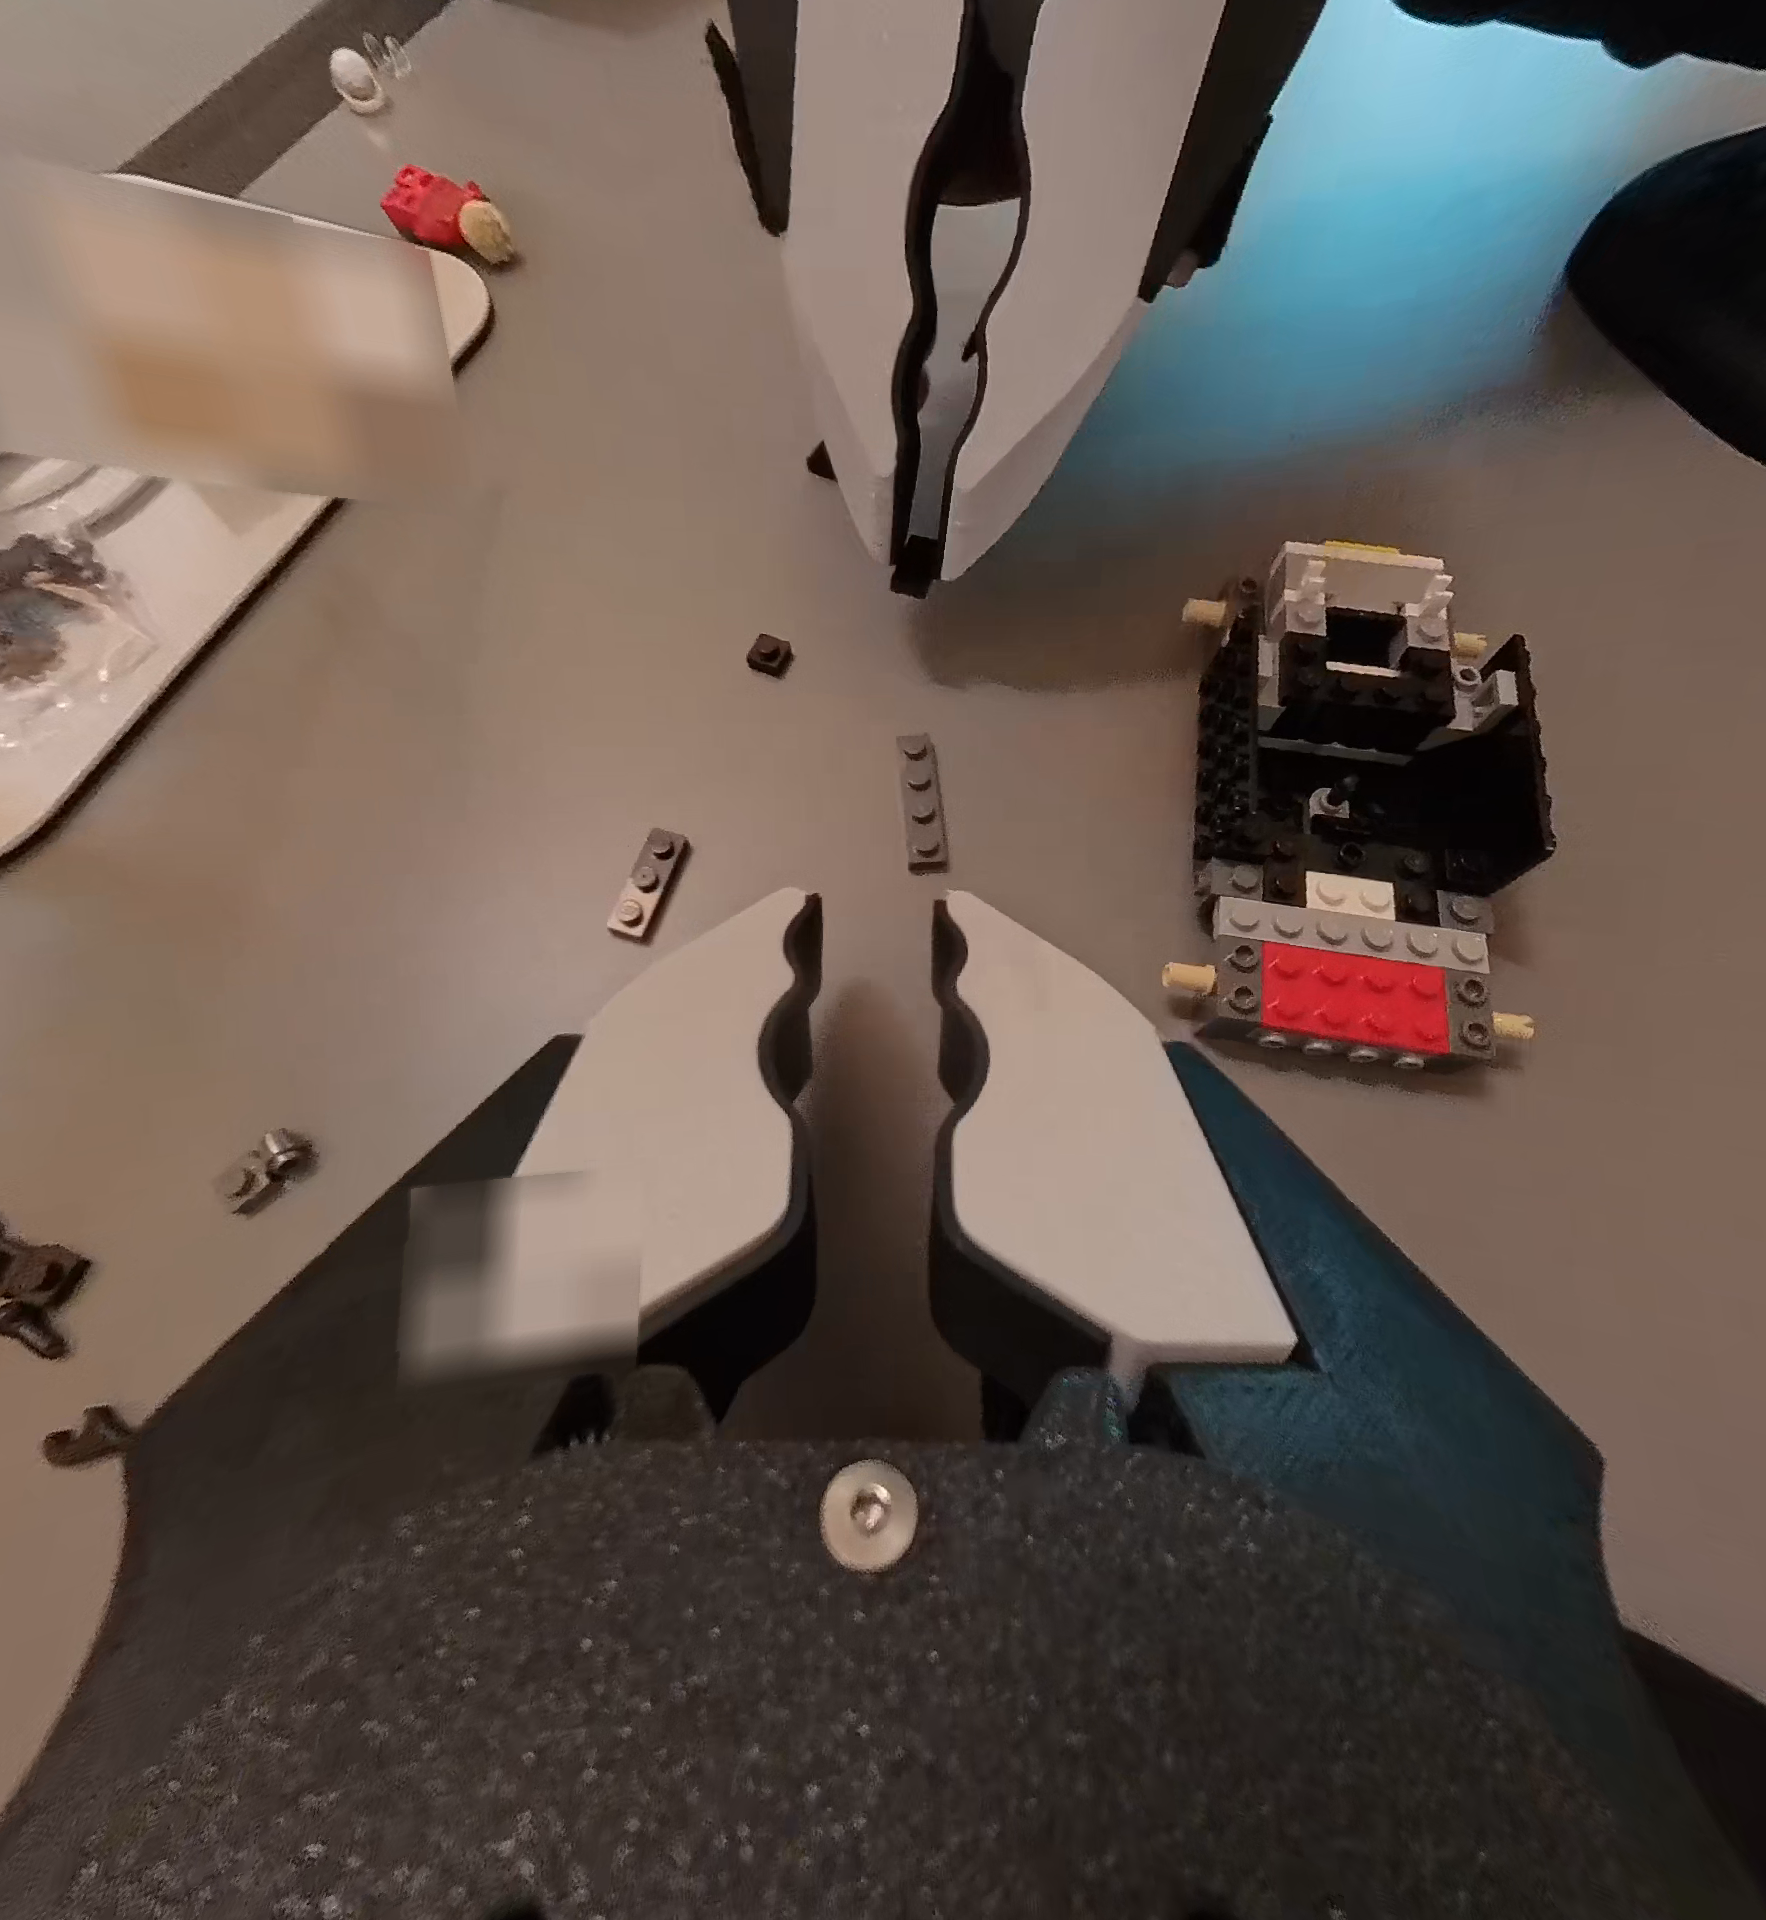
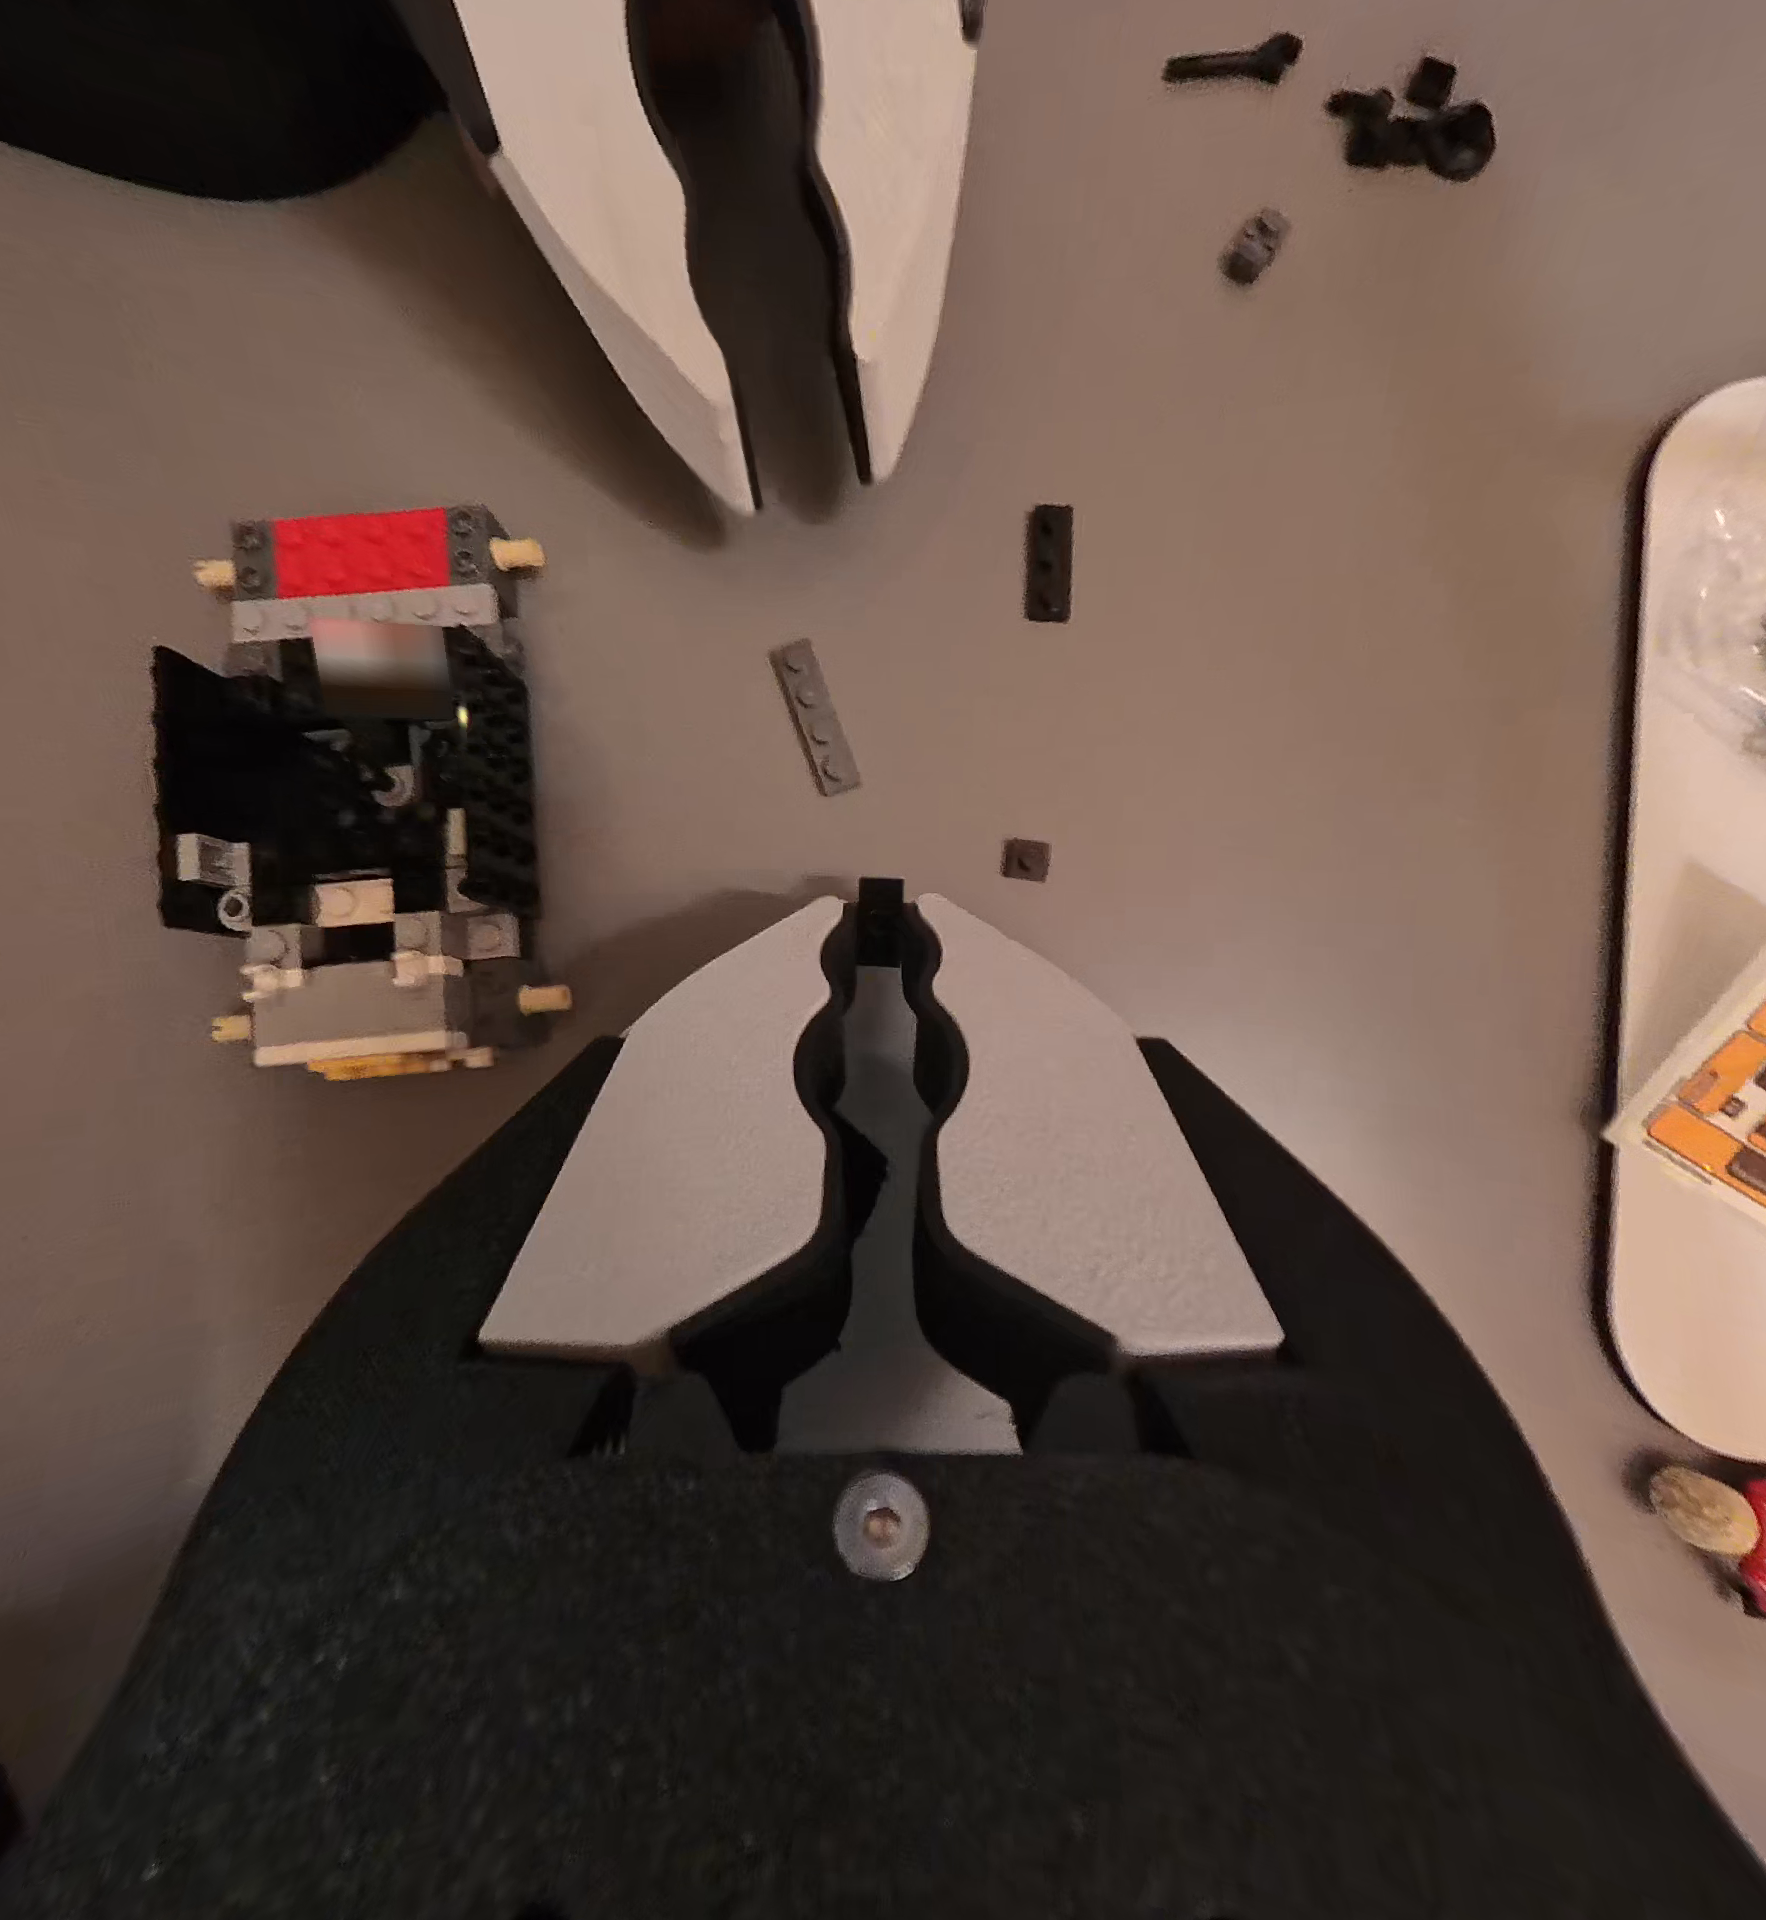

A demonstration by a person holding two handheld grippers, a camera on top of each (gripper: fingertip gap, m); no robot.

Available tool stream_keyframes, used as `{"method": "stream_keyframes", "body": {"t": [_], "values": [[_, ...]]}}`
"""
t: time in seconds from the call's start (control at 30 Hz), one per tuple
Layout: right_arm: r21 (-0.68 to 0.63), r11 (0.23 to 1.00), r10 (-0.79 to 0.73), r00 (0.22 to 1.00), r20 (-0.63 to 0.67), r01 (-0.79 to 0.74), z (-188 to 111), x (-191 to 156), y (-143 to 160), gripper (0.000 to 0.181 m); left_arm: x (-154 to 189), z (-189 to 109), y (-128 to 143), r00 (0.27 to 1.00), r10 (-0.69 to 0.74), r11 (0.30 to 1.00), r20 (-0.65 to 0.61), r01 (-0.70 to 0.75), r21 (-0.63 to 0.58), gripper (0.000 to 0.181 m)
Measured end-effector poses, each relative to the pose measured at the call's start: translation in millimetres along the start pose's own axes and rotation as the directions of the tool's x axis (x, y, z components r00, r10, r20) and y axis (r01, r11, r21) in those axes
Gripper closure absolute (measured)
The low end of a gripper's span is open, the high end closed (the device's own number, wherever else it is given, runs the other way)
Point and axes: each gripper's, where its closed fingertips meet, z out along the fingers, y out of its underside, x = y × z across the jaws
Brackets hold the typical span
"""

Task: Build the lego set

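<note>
The right claw (image 2: 881,902) pinches a small black brick (image 2: 880,914) at its tips, while the left claw (image 1: 877,906) hangs spread and empty above the grey counter (image 1: 443,727). Between them lie a grey four-stud plate (image 1: 923,802) and a smaller plate (image 1: 649,882); the half-built car (image 1: 1362,821) sits just beside them.

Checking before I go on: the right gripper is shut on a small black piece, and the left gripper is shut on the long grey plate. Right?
Not quite. The left gripper is open and holds nothing; the long grey plate lies on the table just beyond its fingers, as the left wrist view shows. The right gripper is indeed shut on a small black piece.
</note>
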Motion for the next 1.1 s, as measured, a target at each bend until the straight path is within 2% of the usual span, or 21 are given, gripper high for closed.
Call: {"method": "stream_keyframes", "body": {"t": [0.13, 0.23, 0.53, 0.7, 0.8, 1.1], "values": [[0.028, 0.999, -0.015, 1.000, 0.004, 0.015, 4, -3, -9, 0.174, 5, 7, 1, 0.997, -0.067, 0.997, -0.041, 0.066, -0.040, 0.150], [0.062, 0.998, -0.015, 1.000, -0.002, 0.015, 8, -3, -16, 0.174, 7, 14, 0, 0.996, -0.077, 0.995, -0.049, 0.074, -0.067, 0.150], [0.128, 0.992, 0.009, 1.000, -0.013, -0.008, 1, -1, -19, 0.174, 5, 27, 2, 1.000, 0.028, 0.987, -0.012, -0.030, -0.160, 0.160], [0.128, 0.992, 0.016, 1.000, -0.011, -0.015, 2, -1, -17, 0.174, 7, 27, 3, 0.999, 0.037, 0.981, -0.039, -0.044, -0.191, 0.163], [0.126, 0.992, 0.016, 1.000, -0.006, -0.015, 3, -2, -17, 0.174, 9, 26, 5, 0.997, 0.060, 0.977, -0.056, -0.070, -0.201, 0.173], [0.072, 0.997, -0.012, 0.999, 0.042, 0.009, 13, -10, -20, 0.174, 4, 21, 8, 0.985, 0.066, 0.973, -0.159, -0.099, -0.210, 0.174]]}}
